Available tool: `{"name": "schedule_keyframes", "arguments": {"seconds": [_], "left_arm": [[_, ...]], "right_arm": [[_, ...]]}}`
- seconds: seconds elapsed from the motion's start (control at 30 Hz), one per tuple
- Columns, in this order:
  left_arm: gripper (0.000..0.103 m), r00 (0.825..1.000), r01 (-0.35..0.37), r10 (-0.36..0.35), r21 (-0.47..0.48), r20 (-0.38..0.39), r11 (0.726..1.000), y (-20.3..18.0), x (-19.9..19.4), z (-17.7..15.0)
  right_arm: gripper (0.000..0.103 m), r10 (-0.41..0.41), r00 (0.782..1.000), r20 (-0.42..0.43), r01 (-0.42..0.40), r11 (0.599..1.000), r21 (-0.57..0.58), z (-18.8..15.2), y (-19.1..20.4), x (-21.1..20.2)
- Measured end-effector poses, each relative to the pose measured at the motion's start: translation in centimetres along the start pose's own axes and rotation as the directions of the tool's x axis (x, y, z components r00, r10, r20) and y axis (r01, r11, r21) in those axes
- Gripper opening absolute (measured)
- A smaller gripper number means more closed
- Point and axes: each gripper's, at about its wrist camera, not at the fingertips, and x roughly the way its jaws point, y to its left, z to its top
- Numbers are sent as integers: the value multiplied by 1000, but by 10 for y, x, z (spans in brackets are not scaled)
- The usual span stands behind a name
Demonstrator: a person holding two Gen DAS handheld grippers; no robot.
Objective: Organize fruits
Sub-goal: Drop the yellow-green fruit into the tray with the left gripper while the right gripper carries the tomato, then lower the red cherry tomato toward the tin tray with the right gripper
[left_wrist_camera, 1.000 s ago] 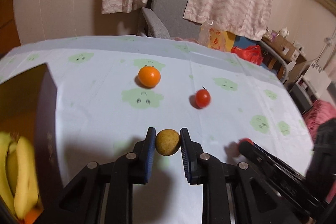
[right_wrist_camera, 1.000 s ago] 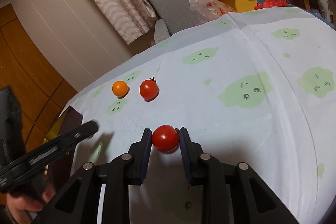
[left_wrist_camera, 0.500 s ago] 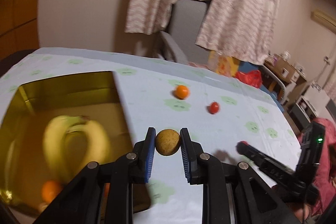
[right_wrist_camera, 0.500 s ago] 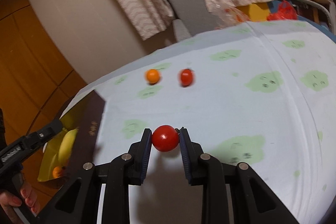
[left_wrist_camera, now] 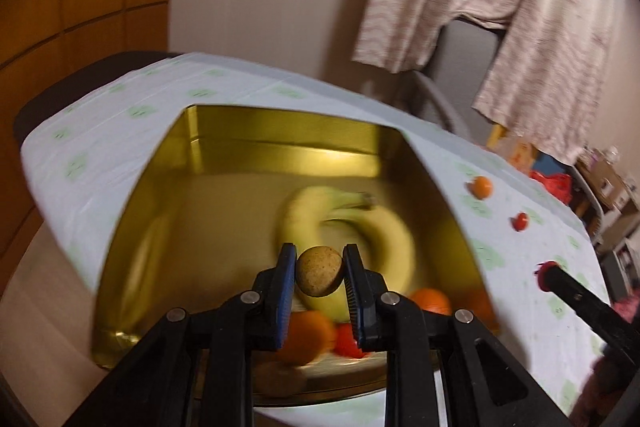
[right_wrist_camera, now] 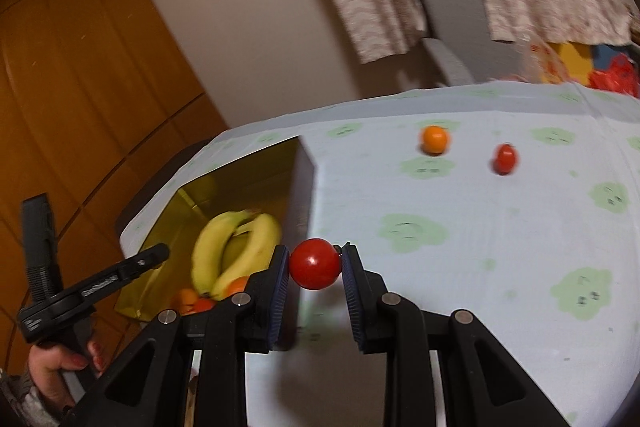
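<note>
Nearest in the left wrist view, the left gripper [left_wrist_camera: 320,277] has its jaws clamped on a small, round brownish-yellow fruit [left_wrist_camera: 319,270], held over the near end of the gold tin box [left_wrist_camera: 280,141]. In the right wrist view the right gripper [right_wrist_camera: 315,269] has its jaws clamped on a red tomato [right_wrist_camera: 314,269], poised above the box's dark right wall and the pale desk [right_wrist_camera: 480,267] beside it. Below the left jaws lie oranges [left_wrist_camera: 430,301] and something red, blurred, with a bunch of bananas [left_wrist_camera: 348,223] further in. The near right corner looks crowded, so a fruit let go there may bounce off what lies below or roll; the open room is the bare floor on the left and far side of the box. The tomato may strike the box wall or drop outside it if released where it hangs now. With both grippers heading for one box, they could knock together at its right edge. Further off on the desk, well apart from the box, an orange [right_wrist_camera: 435,139] and a second small tomato [right_wrist_camera: 505,158] wait, near each other, with free cloth all around.
</note>
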Motion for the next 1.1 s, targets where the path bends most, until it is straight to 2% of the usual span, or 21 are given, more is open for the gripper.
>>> {"name": "schedule_keyframes", "arguments": {"seconds": [0.23, 0.43, 0.63, 0.83, 0.97, 1.0, 1.07, 1.1], "left_arm": [[24, 995, -88, 88, 2, -46, 996, 34, 14, -6], [24, 990, -119, 119, 9, -71, 993, 43, 25, -16], [24, 986, -142, 142, 9, -83, 990, 50, 30, -22], [29, 986, -145, 144, -5, -81, 989, 54, 27, -23], [49, 991, -129, 128, -22, -43, 991, 50, 13, -23], [61, 991, -131, 130, -23, -29, 991, 48, 9, -22], [72, 986, -165, 166, -26, 16, 986, 46, -4, -23], [74, 984, -175, 176, -36, 36, 984, 47, -10, -22]], "right_arm": [[27, 43, 997, -64, -48, 996, -79, -2, 40, 24], [27, 54, 991, -122, -73, 986, -152, -5, 69, 46], [27, 49, 985, -164, -77, 982, -171, -2, 82, 66], [27, 26, 980, -197, -62, 981, -181, -5, 88, 80], [27, 18, 975, -220, -59, 982, -180, -5, 90, 90], [27, 16, 975, -223, -59, 981, -183, -5, 91, 92], [27, 13, 973, -232, -59, 979, -193, -5, 93, 97], [27, 12, 972, -235, -60, 979, -196, -4, 94, 100]]}}
